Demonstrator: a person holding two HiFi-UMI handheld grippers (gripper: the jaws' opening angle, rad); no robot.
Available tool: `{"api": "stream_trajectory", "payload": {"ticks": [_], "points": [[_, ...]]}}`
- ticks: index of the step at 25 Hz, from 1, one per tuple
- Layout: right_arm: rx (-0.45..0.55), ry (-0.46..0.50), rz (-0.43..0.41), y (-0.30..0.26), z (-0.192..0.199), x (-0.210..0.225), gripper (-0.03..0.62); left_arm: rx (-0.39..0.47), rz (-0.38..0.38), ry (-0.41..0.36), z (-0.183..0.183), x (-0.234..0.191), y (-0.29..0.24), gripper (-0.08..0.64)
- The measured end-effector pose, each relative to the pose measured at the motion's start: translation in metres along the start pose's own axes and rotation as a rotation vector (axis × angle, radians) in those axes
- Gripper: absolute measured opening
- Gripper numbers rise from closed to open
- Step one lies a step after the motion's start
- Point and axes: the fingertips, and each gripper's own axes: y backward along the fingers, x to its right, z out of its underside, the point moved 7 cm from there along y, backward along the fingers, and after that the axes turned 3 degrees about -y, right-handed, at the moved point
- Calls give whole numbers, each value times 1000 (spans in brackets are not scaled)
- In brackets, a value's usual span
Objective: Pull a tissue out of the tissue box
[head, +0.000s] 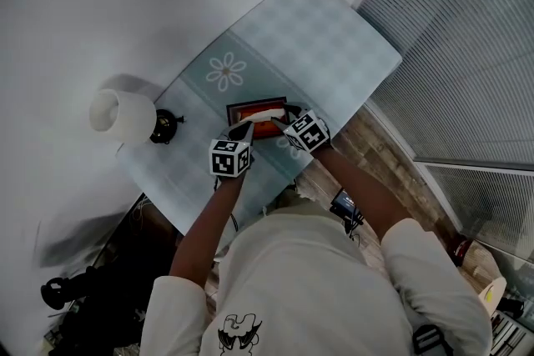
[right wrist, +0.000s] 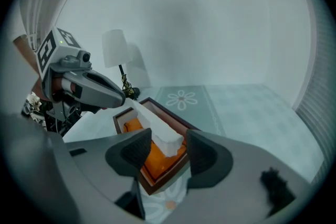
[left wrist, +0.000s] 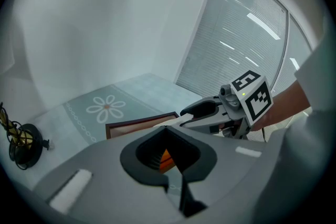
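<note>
Pale checked tablecloth (head: 334, 37) over a table: both tongs are at the box, just before the pinch.
A dark-framed, orange-topped tissue box (right wrist: 157, 108) sits on it, and its white folded tissue (right wrist: 157, 131) stands between the right gripper's (right wrist: 169, 145) spread jaws, untouched. The left gripper (left wrist: 167, 131) has its jaws together beside the box. The next move is probably to close on the tissue and lift. Only the right gripper view shows the tissue ridge plainly. The head view crowds it.

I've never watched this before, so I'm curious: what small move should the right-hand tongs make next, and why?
Probably ease the right tongs slightly lower and close them on the white tissue. They stand open, and the tissue's raised fold shows in the gap between them, not yet pinched, sticking up out of the tissue box.
</note>
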Motion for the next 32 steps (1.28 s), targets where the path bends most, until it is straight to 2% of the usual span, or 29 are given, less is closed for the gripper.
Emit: {"api": "stream_trajectory", "payload": {"ticks": [4,5,6,7,15,22,27,32], "points": [[1,4,-11,-3,-3,-2,194,8,4,4,-2,0,-1,6],[1,9,-17,-2,-3,-4,137,9,4,5,-2,0,0,6],[2,14,-22,-2,-3,-5,49,11,3,5,-2,-1,0,6],[2,18,-26,-1,-3,-7,18,11,3,5,-2,-1,1,6],[15,22,-8,3,-6,-14,15,12,0,13,0,0,1,6],[87,-54,43,29,-13,-28,15,39,-18,-13,-1,7,10,6],[118,-94,38,49,-12,-42,15,85,-9,-90,-8,25,27,6],[169,-104,38,71,-16,-53,15,114,1,-117,-8,36,42,6]]}}
